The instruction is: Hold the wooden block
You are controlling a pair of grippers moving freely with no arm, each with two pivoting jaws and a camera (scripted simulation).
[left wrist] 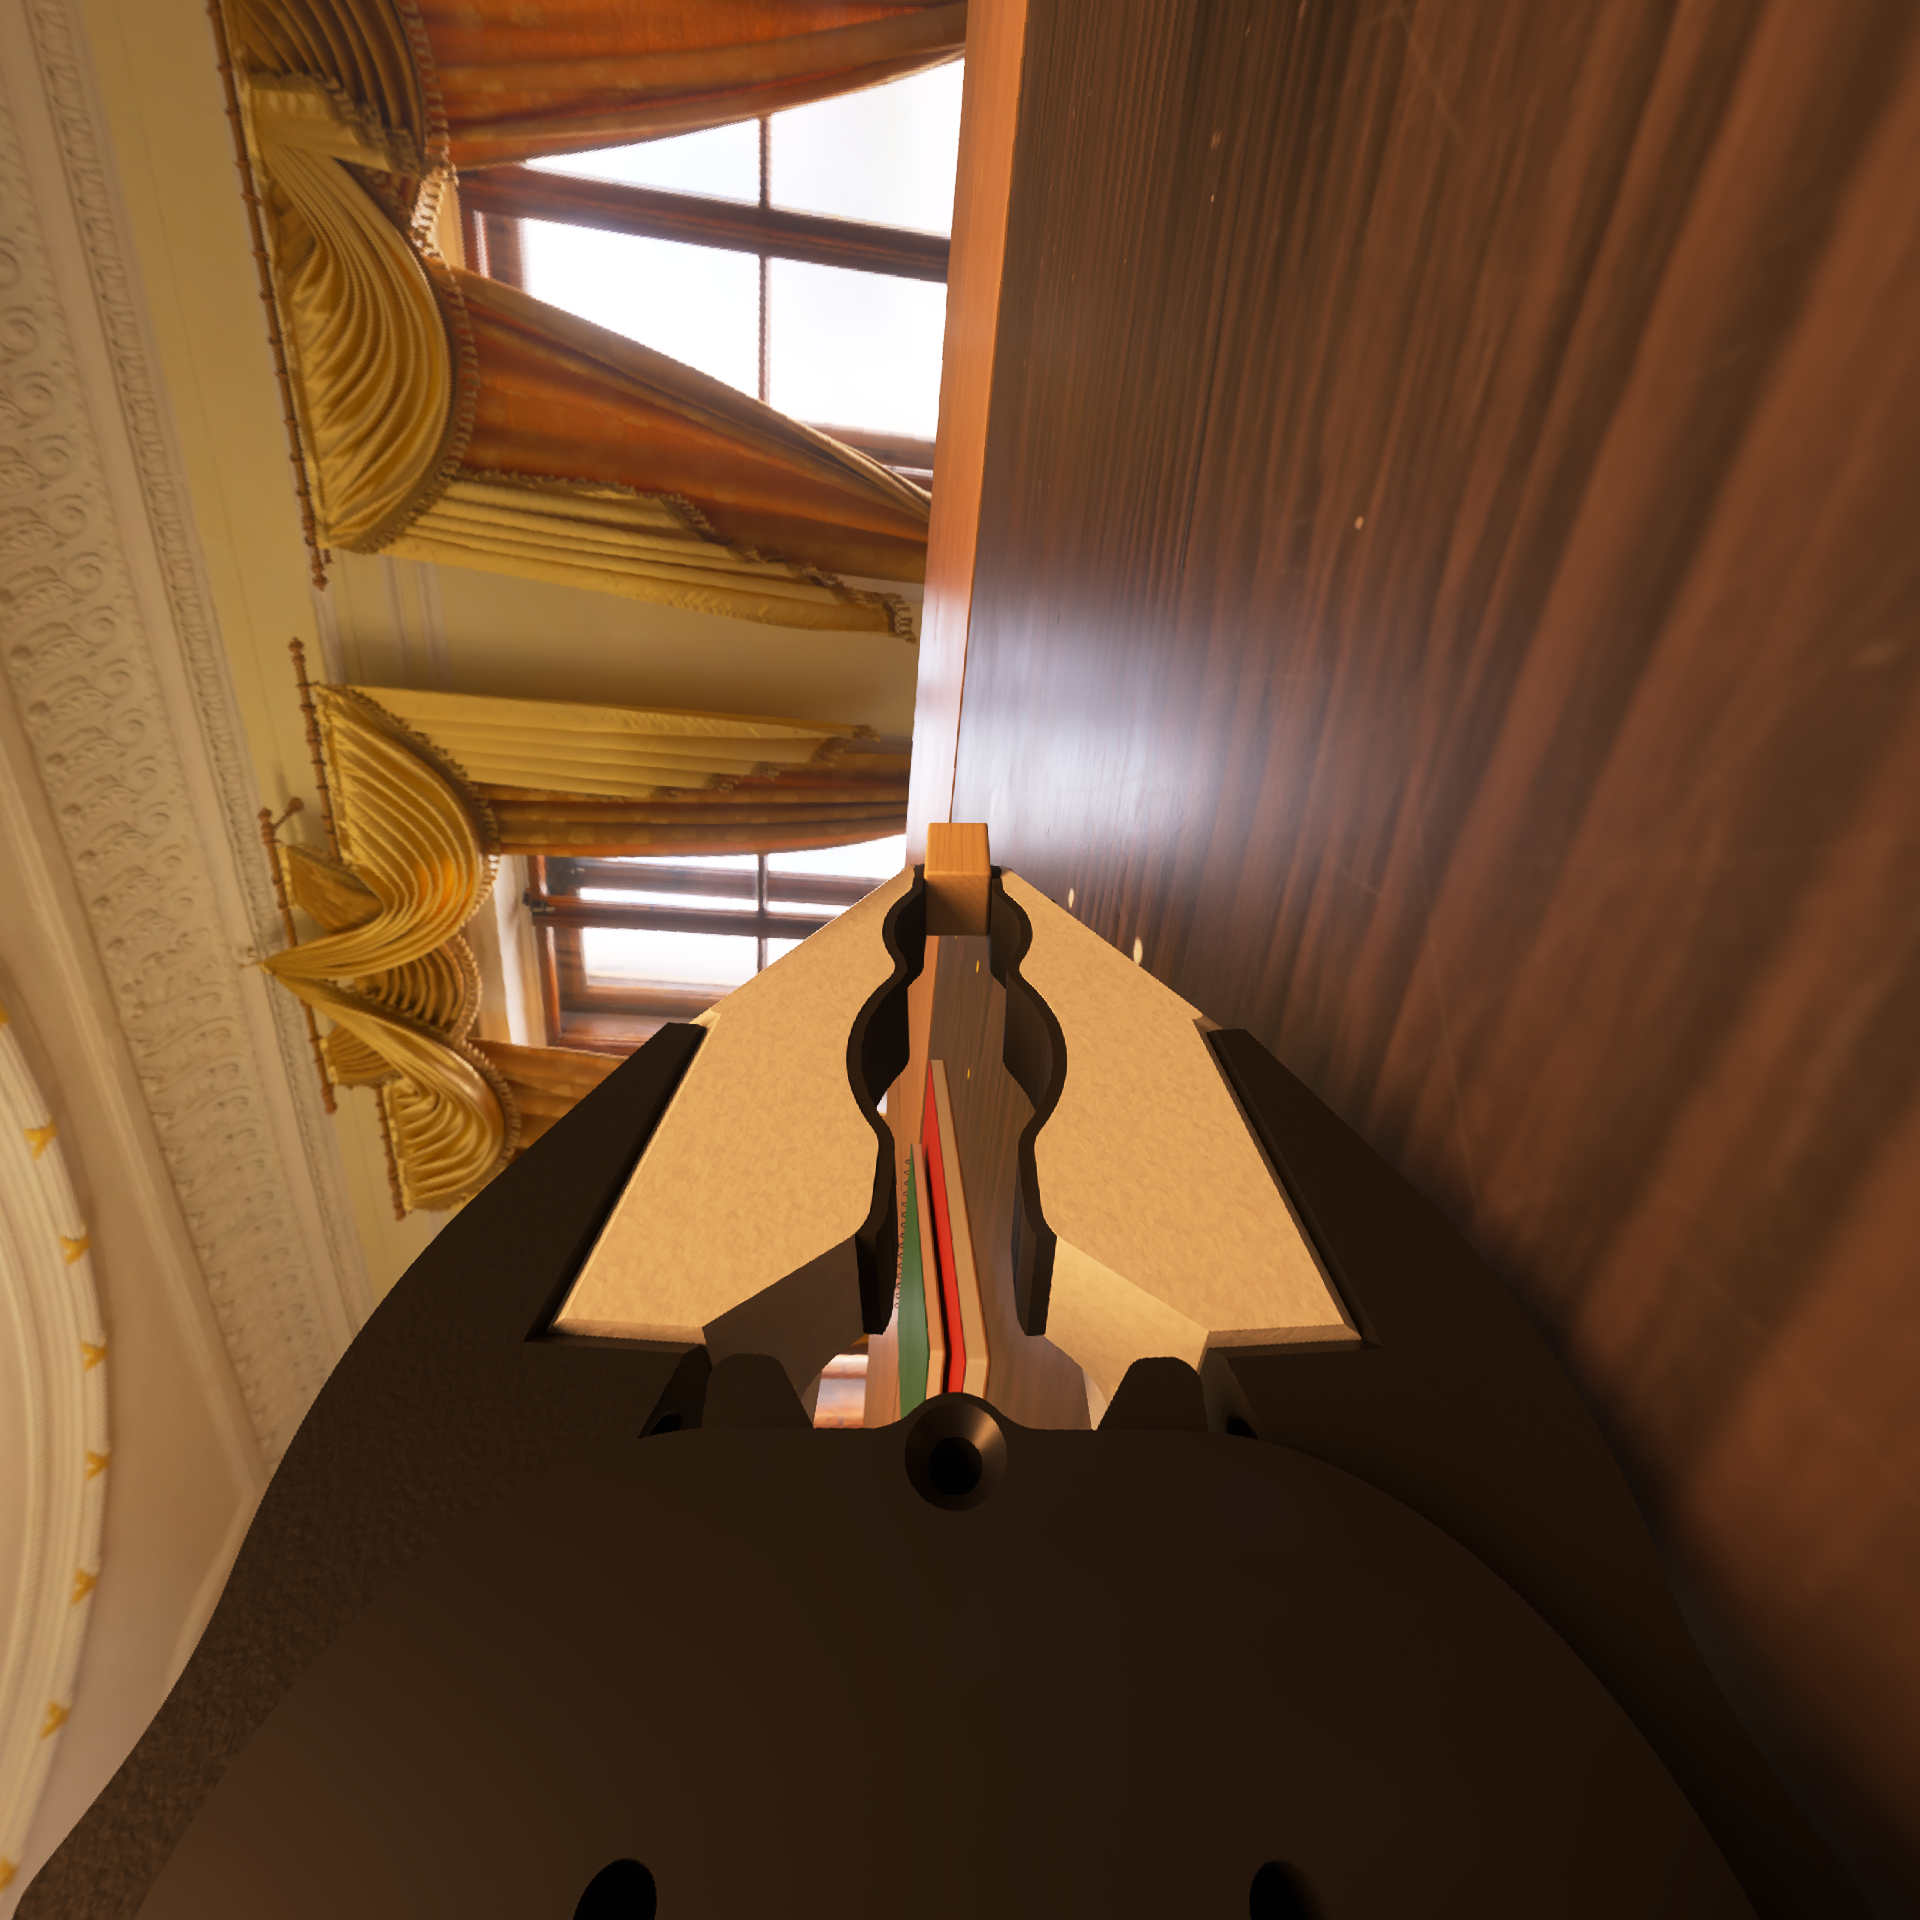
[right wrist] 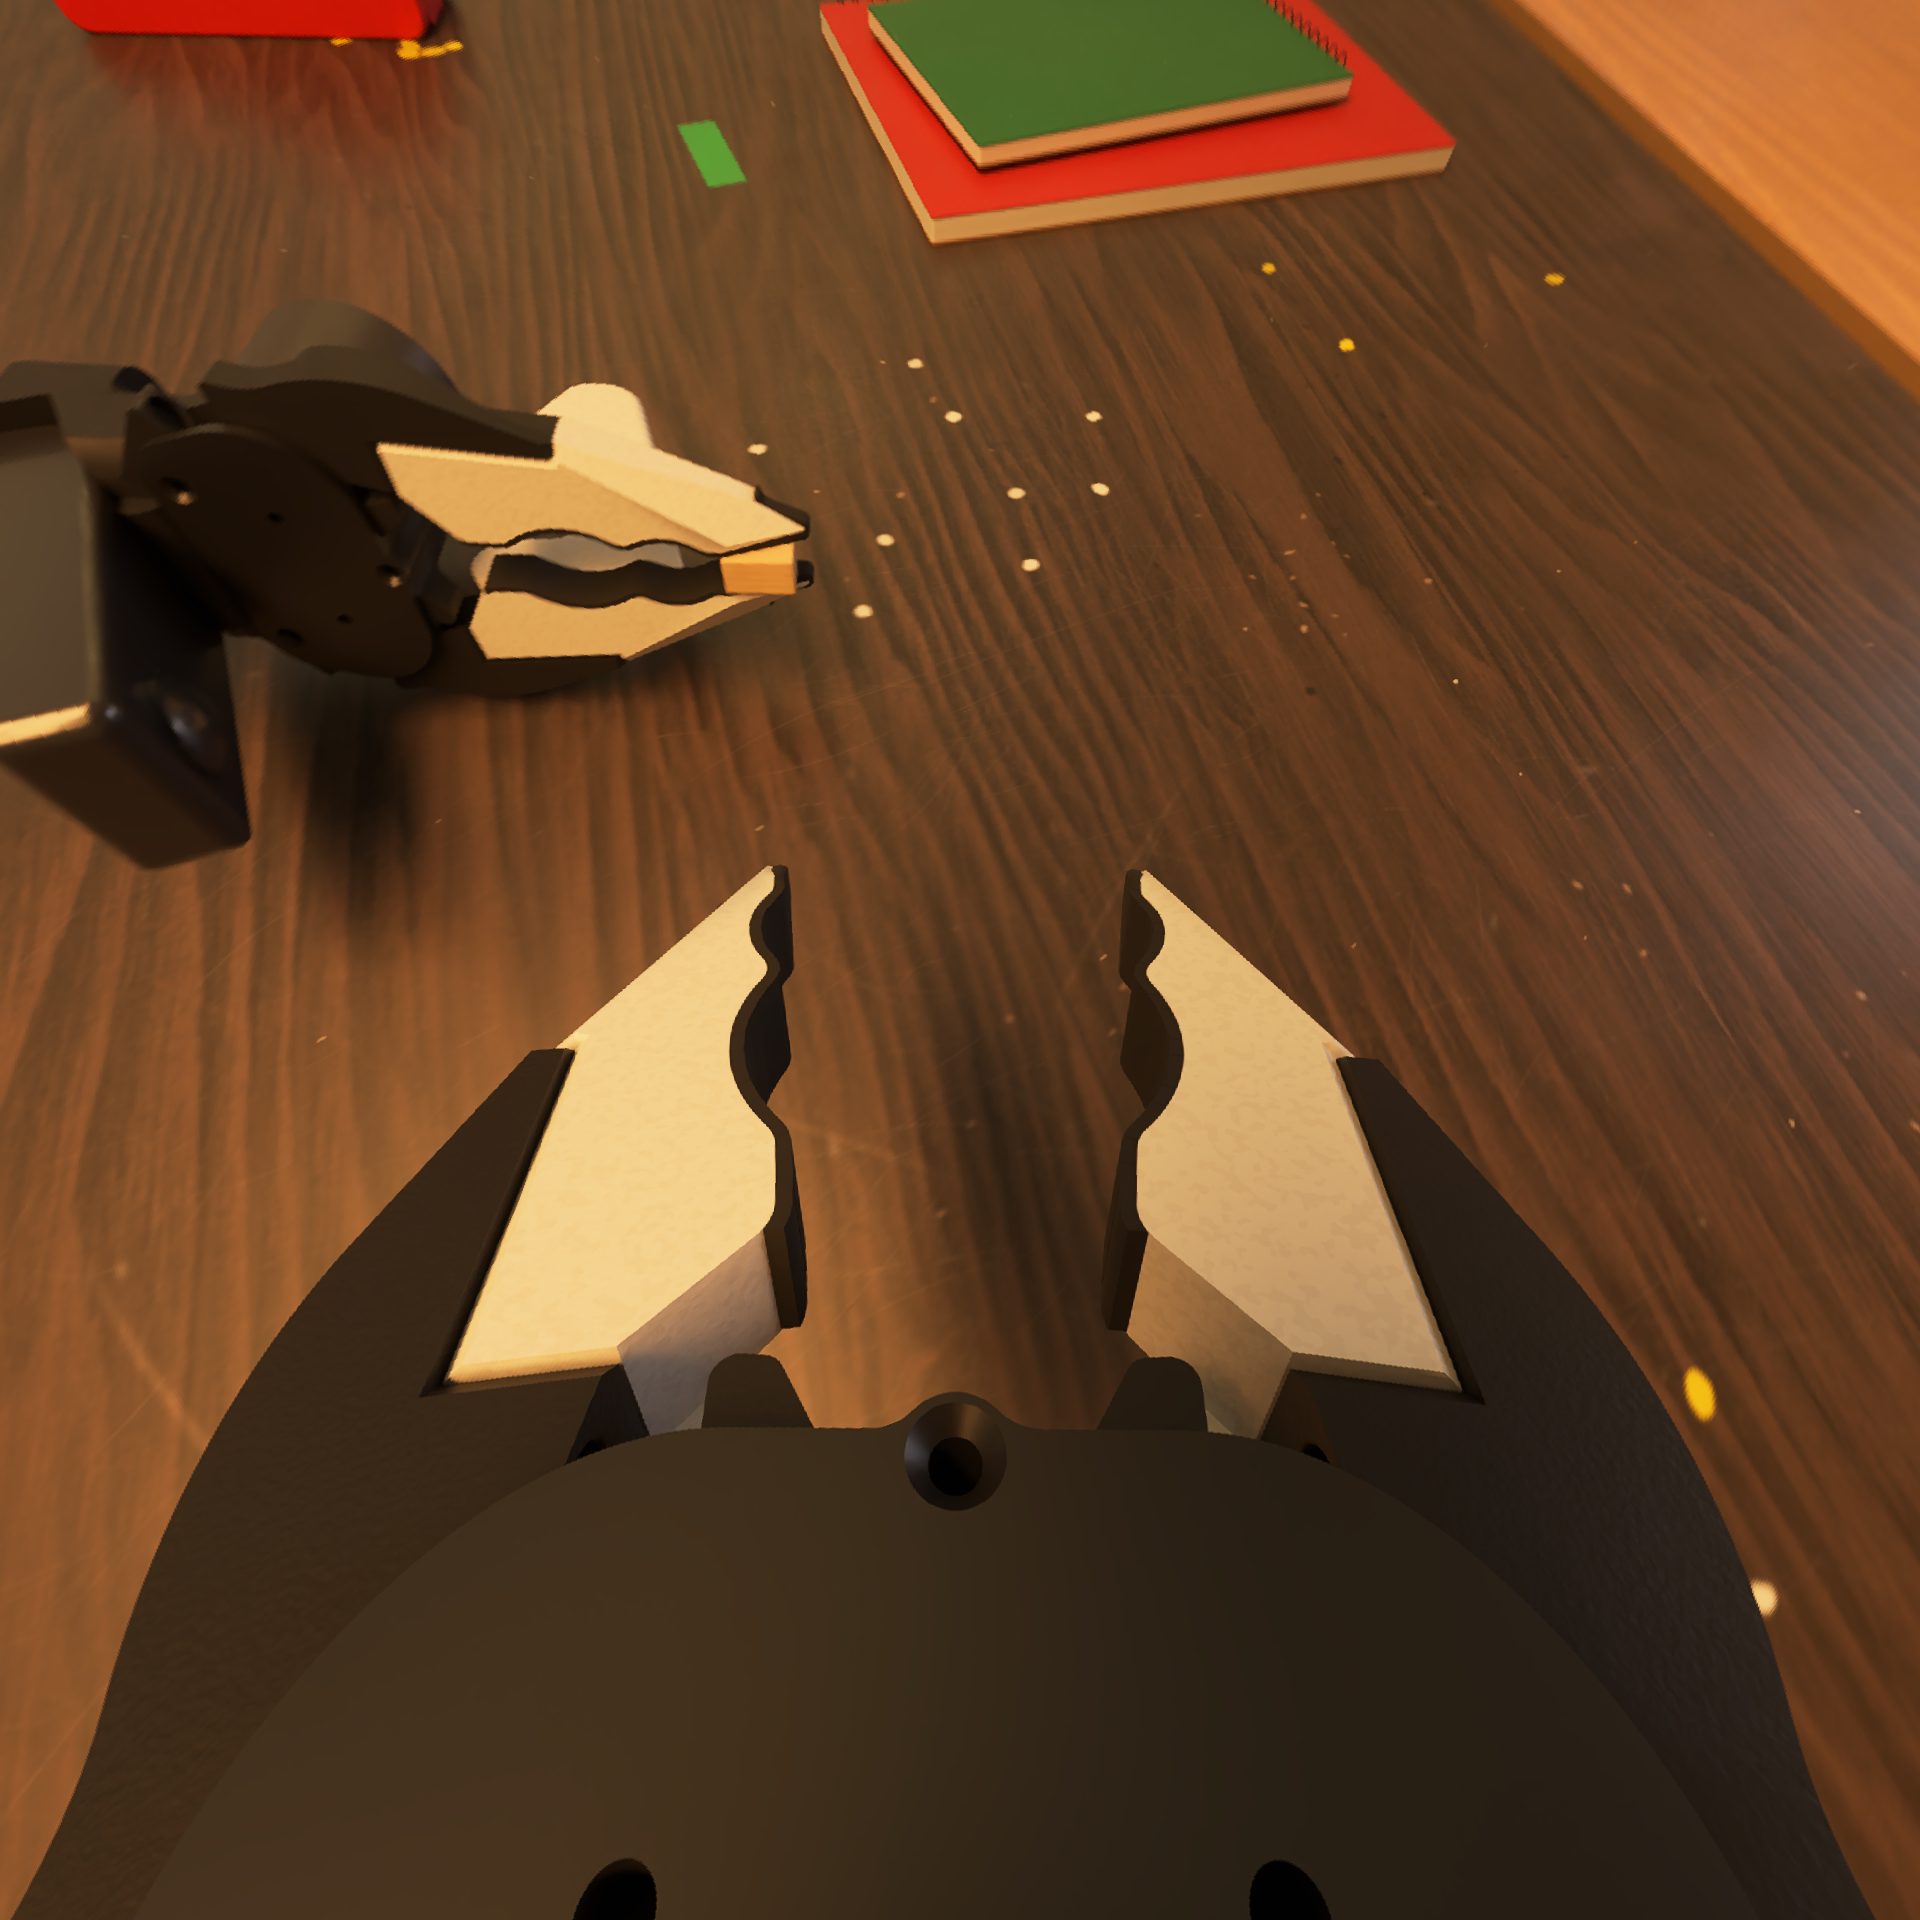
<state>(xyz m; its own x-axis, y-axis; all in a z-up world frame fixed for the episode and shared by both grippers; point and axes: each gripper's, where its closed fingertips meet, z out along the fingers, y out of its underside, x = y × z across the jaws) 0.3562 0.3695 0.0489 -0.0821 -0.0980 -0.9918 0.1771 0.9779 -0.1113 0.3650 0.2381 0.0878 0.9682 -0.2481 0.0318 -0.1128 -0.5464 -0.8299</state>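
Note:
A small light wooden block [left wrist: 956, 879] is pinched between the tips of my left gripper [left wrist: 956, 896]. The left wrist view is rolled on its side, with the dark table [left wrist: 1455, 727] at the right. In the right wrist view the left gripper [right wrist: 795, 551] lies on its side, low over the table at the left, shut on the block [right wrist: 761, 575]. My right gripper [right wrist: 956, 904] is open and empty above the dark wooden table [right wrist: 1351, 831], to the right of and nearer than the left gripper.
A green spiral notebook [right wrist: 1101, 68] lies on a red book [right wrist: 1164, 171] at the far right. A red object [right wrist: 249, 12] is at the far left edge. A small green strip [right wrist: 712, 154] and pale specks lie on the table. The table's lighter edge [right wrist: 1766, 135] runs along the right.

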